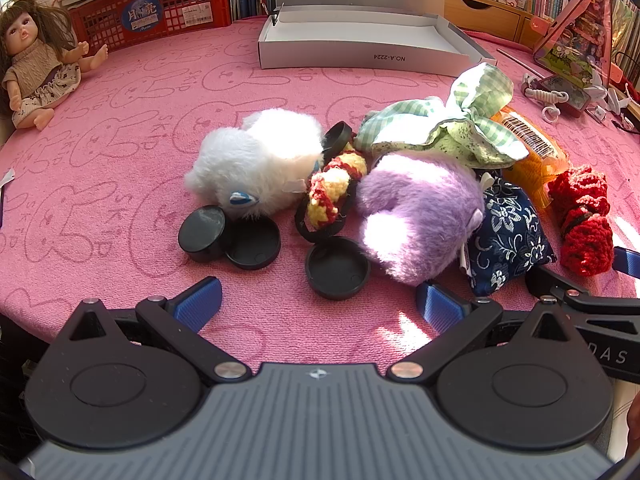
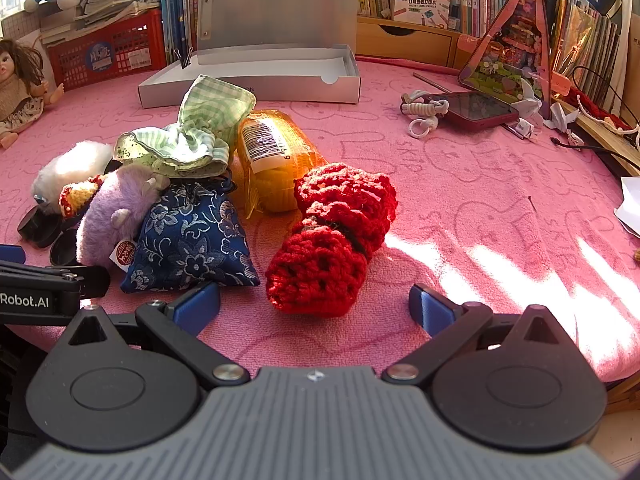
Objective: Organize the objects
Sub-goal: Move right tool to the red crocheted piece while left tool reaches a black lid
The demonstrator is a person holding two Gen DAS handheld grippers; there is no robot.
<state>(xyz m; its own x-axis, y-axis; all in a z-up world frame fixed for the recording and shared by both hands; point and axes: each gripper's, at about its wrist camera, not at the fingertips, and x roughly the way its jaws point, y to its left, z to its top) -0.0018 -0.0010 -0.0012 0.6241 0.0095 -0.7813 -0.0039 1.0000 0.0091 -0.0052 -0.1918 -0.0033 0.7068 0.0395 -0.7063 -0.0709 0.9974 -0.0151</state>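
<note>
Two claws hang over a pink counter, both with their blue pads spread wide apart and nothing between them. The left claw sits just near of a black round lid lying hollow side up; the right claw sits just near of a red crochet piece, whose near end reaches between the pads without touching either.

The pile lies mid-counter. A white plush is at its left, with two more black lids touching each other near its base. A yellow-and-red crochet piece lies between the white plush and a purple plush; a fourth black lid is half hidden behind it. A green gingham pouch rests on top of the purple plush and partly covers an orange mesh packet, whose contents cannot be made out. A navy floral pouch leans against the purple plush on its right.

Far behind the pile stands an open grey box, lid raised, its inside only partly visible. A doll sits at the far left, cut off by the frame edge in the right wrist view. A phone lies far right, its far end hidden behind a pink triangular case.
</note>
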